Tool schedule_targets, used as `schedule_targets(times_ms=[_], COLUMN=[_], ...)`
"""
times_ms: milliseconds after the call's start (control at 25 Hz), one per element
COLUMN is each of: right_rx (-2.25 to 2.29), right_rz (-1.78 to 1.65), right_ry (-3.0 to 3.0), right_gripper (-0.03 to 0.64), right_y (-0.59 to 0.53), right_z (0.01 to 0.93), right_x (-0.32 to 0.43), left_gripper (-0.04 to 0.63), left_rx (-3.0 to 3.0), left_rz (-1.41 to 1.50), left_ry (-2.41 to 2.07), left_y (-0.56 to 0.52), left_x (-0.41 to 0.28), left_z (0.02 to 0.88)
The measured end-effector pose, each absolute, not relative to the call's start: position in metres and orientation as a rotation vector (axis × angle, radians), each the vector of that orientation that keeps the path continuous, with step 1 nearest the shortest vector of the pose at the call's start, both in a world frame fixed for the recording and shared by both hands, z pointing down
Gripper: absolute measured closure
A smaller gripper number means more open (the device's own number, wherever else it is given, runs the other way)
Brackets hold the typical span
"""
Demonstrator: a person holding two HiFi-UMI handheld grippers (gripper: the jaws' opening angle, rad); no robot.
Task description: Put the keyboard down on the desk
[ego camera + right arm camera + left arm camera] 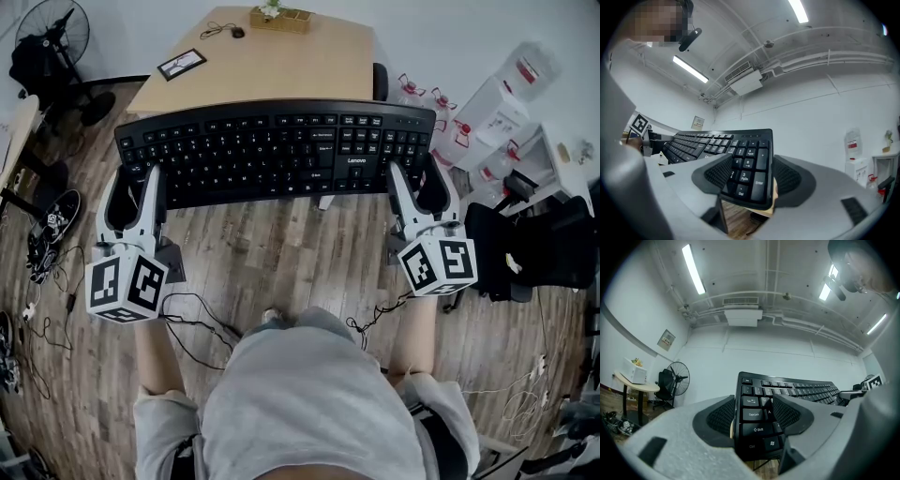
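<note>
The keyboard (pixel 272 150) hangs level over the floor just short of the table (pixel 281 66), its ends clenched by the left tool (pixel 137 187) and right tool (pixel 419 187), so carry it forward and lower both ends together, releasing only once it rests flat.

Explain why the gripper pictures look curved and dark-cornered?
Left gripper view: wide lens bows the walls, corners go black, the long ceiling strip light glares white. Right gripper view: same bowing; the black plastic keyboard looms large. Head view: evenly lit, edges mildly bent.
</note>
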State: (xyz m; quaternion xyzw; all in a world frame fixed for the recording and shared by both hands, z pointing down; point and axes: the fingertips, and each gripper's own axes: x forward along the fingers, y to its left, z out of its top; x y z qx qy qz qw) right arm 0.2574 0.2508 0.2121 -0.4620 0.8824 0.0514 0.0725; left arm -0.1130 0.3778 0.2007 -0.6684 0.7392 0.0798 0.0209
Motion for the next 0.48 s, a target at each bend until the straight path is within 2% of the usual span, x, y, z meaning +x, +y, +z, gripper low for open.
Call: schedule_targets(times_ms=[160, 480], right_rx=[-1.417, -1.423], right_rz=[0.133, 0.124], right_ry=[2.658, 2.665], right_gripper=[0.362, 0.362], right_y=[0.238, 0.206], right_z=[0.215, 0.223], right_x=[0.224, 0.202], left_gripper=[0.345, 0.345], left_rx=[-2.088, -2.085], left_rz=[0.242, 0.247], left_ry=[2.296, 2.311], left_y=[0.359, 0.328], left_x=[-0.148, -0.171], left_z=[0.203, 0.211])
